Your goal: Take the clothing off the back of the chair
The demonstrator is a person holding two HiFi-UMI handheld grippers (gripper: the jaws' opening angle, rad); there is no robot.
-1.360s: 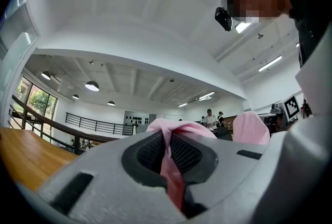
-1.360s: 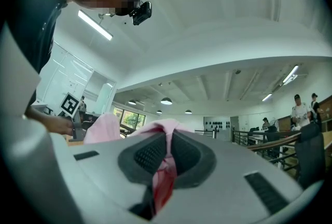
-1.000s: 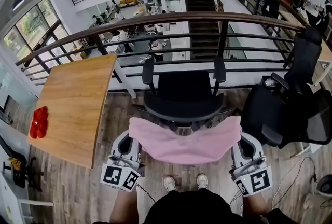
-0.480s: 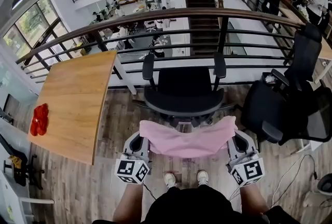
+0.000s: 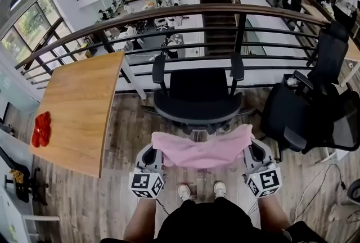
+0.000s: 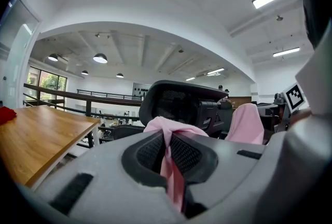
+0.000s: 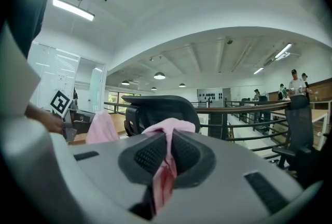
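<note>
A pink garment (image 5: 199,149) hangs stretched between my two grippers, in front of my legs and apart from the black office chair (image 5: 197,95). My left gripper (image 5: 156,151) is shut on the garment's left end, and my right gripper (image 5: 247,149) is shut on its right end. In the left gripper view the pink cloth (image 6: 170,166) is pinched between the jaws of the left gripper (image 6: 167,137), with the chair's back (image 6: 181,101) beyond. In the right gripper view the pink cloth (image 7: 163,171) is likewise clamped in the right gripper (image 7: 167,140), the chair's back (image 7: 155,109) behind it.
A wooden table (image 5: 79,107) stands at the left with a red thing (image 5: 42,129) on it. A second black chair (image 5: 315,107) stands at the right. A railing (image 5: 214,11) runs behind the chairs. My shoes (image 5: 184,196) are just below the garment.
Both grippers have come down and back toward my body with the pink garment, which now sits lower and farther from the chair's back. Both grips stay shut.
</note>
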